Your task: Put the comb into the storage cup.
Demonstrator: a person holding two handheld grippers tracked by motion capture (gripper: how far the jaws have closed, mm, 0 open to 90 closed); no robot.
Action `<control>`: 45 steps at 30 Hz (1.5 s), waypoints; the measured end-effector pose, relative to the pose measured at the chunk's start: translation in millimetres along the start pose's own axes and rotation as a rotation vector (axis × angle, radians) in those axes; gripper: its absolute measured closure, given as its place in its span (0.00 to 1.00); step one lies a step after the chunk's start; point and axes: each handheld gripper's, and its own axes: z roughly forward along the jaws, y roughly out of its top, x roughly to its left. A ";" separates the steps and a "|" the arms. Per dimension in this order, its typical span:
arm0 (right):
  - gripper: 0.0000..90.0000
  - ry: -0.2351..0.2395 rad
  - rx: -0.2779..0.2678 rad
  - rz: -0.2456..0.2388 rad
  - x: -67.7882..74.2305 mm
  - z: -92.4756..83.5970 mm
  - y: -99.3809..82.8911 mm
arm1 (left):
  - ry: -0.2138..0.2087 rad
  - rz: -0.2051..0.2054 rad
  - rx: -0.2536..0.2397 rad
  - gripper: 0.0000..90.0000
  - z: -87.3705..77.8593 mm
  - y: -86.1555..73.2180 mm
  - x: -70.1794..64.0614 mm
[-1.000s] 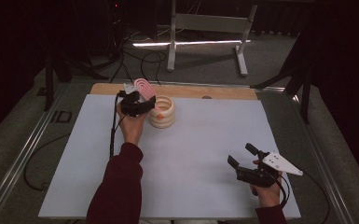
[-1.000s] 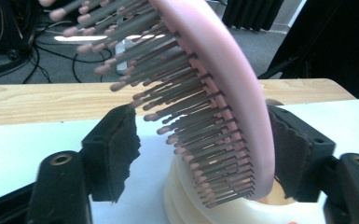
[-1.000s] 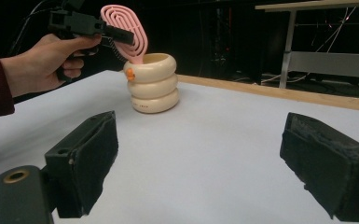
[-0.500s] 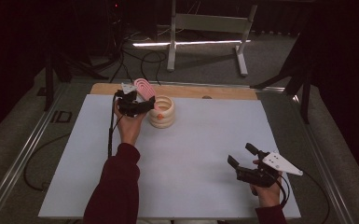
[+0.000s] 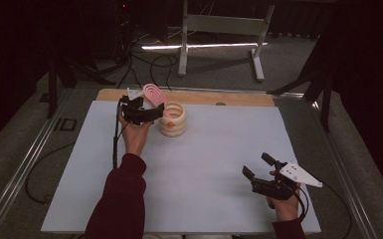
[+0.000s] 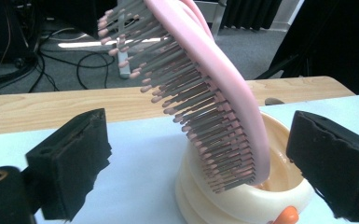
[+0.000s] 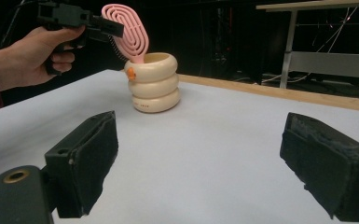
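High view: left gripper (image 5: 146,110) at far bench (image 5: 219,199) edge, jaws apart and just been opening, brush (image 5: 154,94) between them, leaning in cup (image 5: 173,119).
Left gripper view: brush long axis tilts up-left from cup; pads clear of it.
Right gripper view: right gripper (image 7: 205,158) idle, jaws apart, well away.

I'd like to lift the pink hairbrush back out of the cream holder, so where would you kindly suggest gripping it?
Probably the hairbrush head above the holder rim, with one pad on the smooth back and one on the bristles. It leans out, its handle end sunk inside. The open left gripper already straddles it.
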 end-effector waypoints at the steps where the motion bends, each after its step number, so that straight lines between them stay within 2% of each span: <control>1: 0.13 0.000 0.000 0.000 0.3 0.0 0.1 | 0.000 0.007 0.005 0.05 -1.3 0.4 0.8; 4: 0.13 0.000 -0.001 -0.001 0.4 0.2 0.1 | 0.004 0.025 0.009 0.01 -3.1 0.6 0.8; 10: 0.13 0.001 0.001 -0.002 0.1 0.3 -0.2 | 0.005 0.058 0.004 0.00 -7.1 1.5 -1.9; 14: 0.13 0.000 0.001 -0.003 0.1 0.4 -0.2 | -0.004 0.056 -0.007 0.00 -9.7 1.8 -2.0; 18: 0.13 -0.001 0.002 -0.007 -0.4 0.7 -0.4 | -0.002 0.085 0.003 0.00 -12.2 1.6 -3.5; 25: 0.12 -0.003 0.012 -0.015 0.7 2.6 -0.8 | -0.003 0.100 -0.002 0.00 -19.9 0.5 -1.1; 28: 0.10 -0.030 0.026 -0.028 1.3 3.5 -0.1 | -0.011 0.112 -0.005 0.00 -25.3 1.5 -0.7; 31: 0.10 -0.034 0.030 -0.032 1.4 4.2 -0.1 | -0.006 0.132 -0.023 0.00 -32.1 2.7 -1.2; 37: 0.10 -0.038 0.036 -0.045 2.6 6.4 -0.2 | -0.016 0.160 -0.045 0.00 -43.9 5.4 -2.6; 45: 0.10 -0.034 0.037 -0.047 3.9 7.5 -0.1 | -0.071 0.191 -0.032 0.00 -51.4 3.9 -3.9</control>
